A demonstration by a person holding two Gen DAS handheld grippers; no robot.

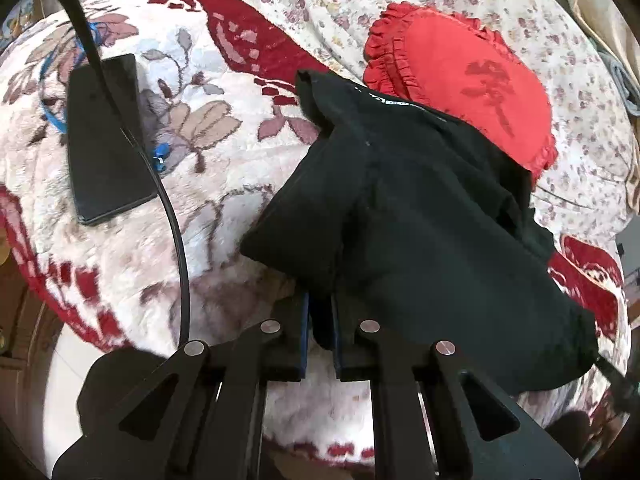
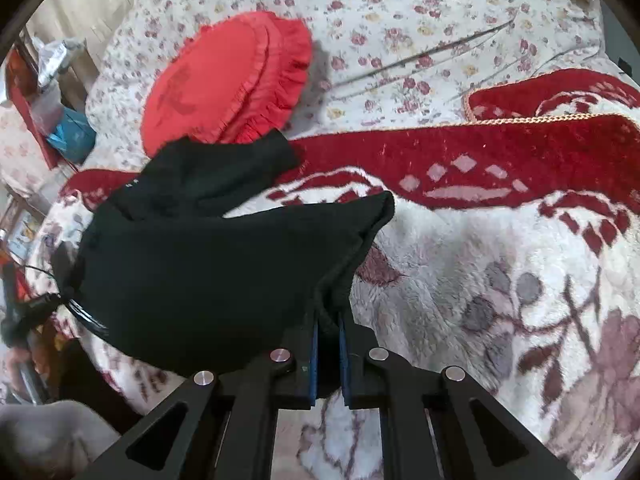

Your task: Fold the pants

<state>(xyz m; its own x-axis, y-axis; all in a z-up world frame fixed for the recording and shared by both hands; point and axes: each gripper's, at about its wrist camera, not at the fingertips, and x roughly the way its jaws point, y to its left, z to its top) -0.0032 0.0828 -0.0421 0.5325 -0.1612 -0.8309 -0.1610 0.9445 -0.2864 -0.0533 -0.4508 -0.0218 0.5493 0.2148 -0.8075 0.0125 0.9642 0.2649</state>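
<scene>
the left tool (image 1: 320, 320) has its blue-padded fingers (image 1: 304, 328) pressed onto a bunched edge of the black pants (image 1: 420, 232), and the cloth climbs out from between them and spreads ahead and to the tool's right. the right tool (image 2: 328, 340) pinches another edge of the same pants (image 2: 192, 264) the same way, with the fabric fanning forward and to its left. with one tool on each side, the garment hangs between them as a slack sheet, lifted off the blanket (image 1: 224, 184); that looks like the reason for the paired grip, since two held points let a fold be carried over and laid flat without the cloth crumpling under itself.

ahead of the left tool a loose corner of the pants juts up and forward, and a small white label shows near the far edge, so that end may be the waistband, though i cannot be sure. ahead of the right tool a second flap trails toward the red ruffled cushion (image 2: 224, 76), which sits just beyond the pants and partly behind them.

to the left tool's left, a dark flat phone (image 1: 106, 140) lies on the blanket well apart from the cloth, crossed by a black cable (image 1: 172, 216). beyond everything the flowered quilt (image 2: 400, 20) covers the bed.

judging by the sag, the fold is under way, not yet laid down.
</scene>
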